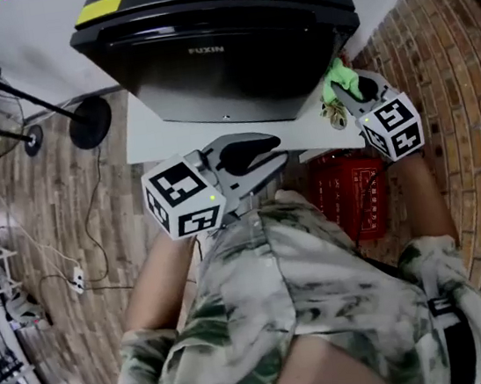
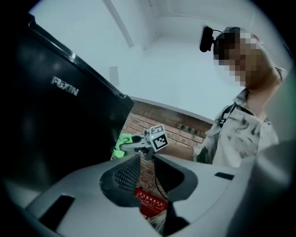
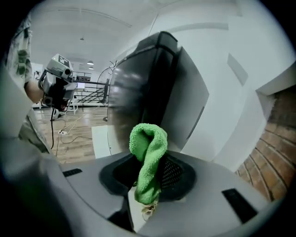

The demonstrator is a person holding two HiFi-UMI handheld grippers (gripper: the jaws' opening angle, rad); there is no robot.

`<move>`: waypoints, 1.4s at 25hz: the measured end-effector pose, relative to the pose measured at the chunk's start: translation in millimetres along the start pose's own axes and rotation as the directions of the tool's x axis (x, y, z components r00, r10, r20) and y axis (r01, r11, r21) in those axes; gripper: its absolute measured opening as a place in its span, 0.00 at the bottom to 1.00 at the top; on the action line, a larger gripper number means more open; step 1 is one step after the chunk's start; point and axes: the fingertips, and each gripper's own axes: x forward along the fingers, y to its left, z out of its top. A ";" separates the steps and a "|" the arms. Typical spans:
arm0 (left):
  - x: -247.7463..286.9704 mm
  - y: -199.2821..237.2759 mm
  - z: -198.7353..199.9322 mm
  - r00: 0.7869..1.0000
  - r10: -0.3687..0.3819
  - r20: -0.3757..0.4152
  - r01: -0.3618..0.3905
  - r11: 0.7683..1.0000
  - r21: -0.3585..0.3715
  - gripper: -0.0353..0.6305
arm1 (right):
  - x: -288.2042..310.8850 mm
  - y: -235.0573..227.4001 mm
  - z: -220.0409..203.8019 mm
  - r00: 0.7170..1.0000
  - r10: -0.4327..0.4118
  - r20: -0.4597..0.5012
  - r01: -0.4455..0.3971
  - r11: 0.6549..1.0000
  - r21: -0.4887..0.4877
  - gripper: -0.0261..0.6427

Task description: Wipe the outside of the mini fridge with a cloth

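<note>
Hanging low in front of the fridge [image 1: 220, 47], the left claw [image 1: 262, 159] is open just a little and holds nothing. It could bump the shiny black door if it swings in. The fridge sits on a white stand [image 1: 151, 137]. Nothing holds the fridge steady, so a hard push might slide it.

To the right, the right claw [image 1: 353, 95] is closed on the green cloth [image 3: 149, 152], near the fridge's right front corner. The cloth is bunched up, and a loose end hangs down below the jaws. It may slip out when it rubs the fridge, and then the hard jaws could scratch the side.

The head view does not show the fridge's back or its sides. The person's body hides the floor below. No view shows if the cloth touches the fridge yet. The red box [image 1: 352, 193] on the floor is partly hidden, and its print is too small to read.
</note>
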 end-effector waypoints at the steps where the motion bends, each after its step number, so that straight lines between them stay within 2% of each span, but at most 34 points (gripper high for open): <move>1: -14.1 -2.3 -1.5 1.000 -0.004 0.002 0.004 1.000 0.008 0.19 | -7.8 7.5 7.6 1.000 -0.024 0.000 0.024 1.000 0.008 0.21; 5: -75.3 -12.4 -6.6 1.000 -0.005 0.020 0.005 1.000 0.024 0.19 | -30.7 49.0 38.2 0.995 -0.097 -0.004 0.098 0.995 0.022 0.21; 11: -168.5 -26.0 -29.1 0.999 0.030 0.016 -0.030 0.999 0.011 0.19 | -27.6 144.6 90.2 0.995 -0.084 0.051 0.083 0.996 0.033 0.21; 17: -248.5 -23.8 -52.4 0.996 0.082 0.016 -0.082 0.996 -0.023 0.19 | 1.6 237.9 139.6 0.994 -0.024 0.109 0.020 0.999 0.034 0.21; 23: -290.7 -2.3 -52.1 0.992 0.122 0.044 -0.121 0.992 -0.023 0.19 | 48.7 295.4 186.9 0.988 0.071 0.137 -0.069 0.997 -0.019 0.21; 30: -353.2 51.8 -43.7 0.978 0.205 0.038 -0.204 0.978 -0.038 0.19 | 135.9 354.4 254.3 0.963 0.191 0.189 -0.175 0.980 -0.098 0.21; 35: -407.7 97.8 -30.8 0.971 0.238 0.003 -0.238 0.971 -0.023 0.19 | 200.7 387.9 310.0 0.945 0.235 0.229 -0.219 0.971 -0.094 0.21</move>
